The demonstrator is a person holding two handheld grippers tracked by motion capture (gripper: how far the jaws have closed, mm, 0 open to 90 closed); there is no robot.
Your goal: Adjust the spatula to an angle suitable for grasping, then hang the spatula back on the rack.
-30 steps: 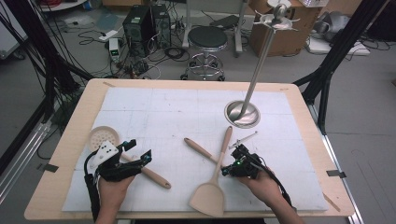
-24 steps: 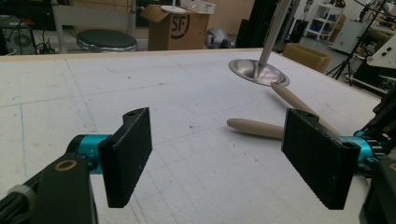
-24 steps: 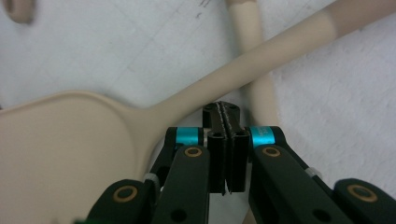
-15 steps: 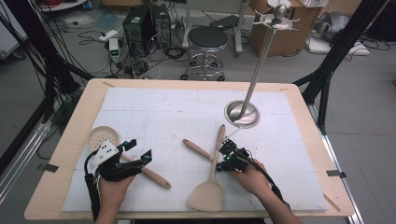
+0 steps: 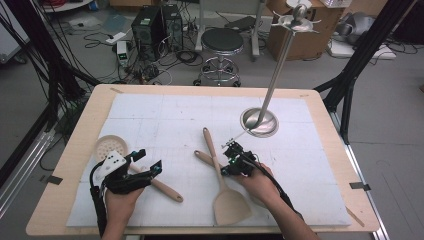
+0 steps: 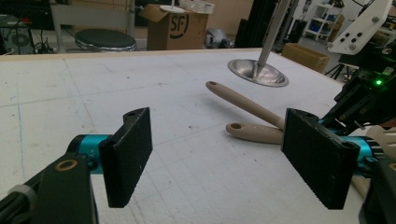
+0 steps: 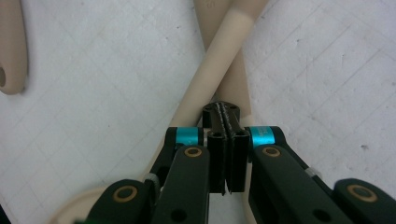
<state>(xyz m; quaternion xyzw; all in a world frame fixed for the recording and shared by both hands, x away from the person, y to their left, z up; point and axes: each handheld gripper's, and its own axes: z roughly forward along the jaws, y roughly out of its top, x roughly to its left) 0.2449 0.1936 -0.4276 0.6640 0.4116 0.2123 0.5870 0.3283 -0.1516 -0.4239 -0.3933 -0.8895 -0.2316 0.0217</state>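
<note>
Right gripper (image 5: 231, 159): jaws pressed together with nothing between them, tips set on the handle of the wooden spatula (image 5: 223, 186) where it crosses a second beige handle (image 5: 206, 158). In the right gripper view the closed gripper (image 7: 226, 122) points down at the crossing of the spatula handle (image 7: 219, 56) over the handle beneath it. The spatula lies flat on the white mat of the worktop (image 5: 80, 145), its blade toward the person and its handle end pointing away.

Left gripper (image 5: 148, 159): jaws spread wide and empty, held low above the mat, beside a slotted spoon (image 5: 108, 147) with a round perforated head. The left gripper view looks between its pads toward the two crossed handles.

Beyond the right gripper: the metal stand (image 5: 259, 121), its round base just past the spatula handle's far end, its pole leaning up and away.
</note>
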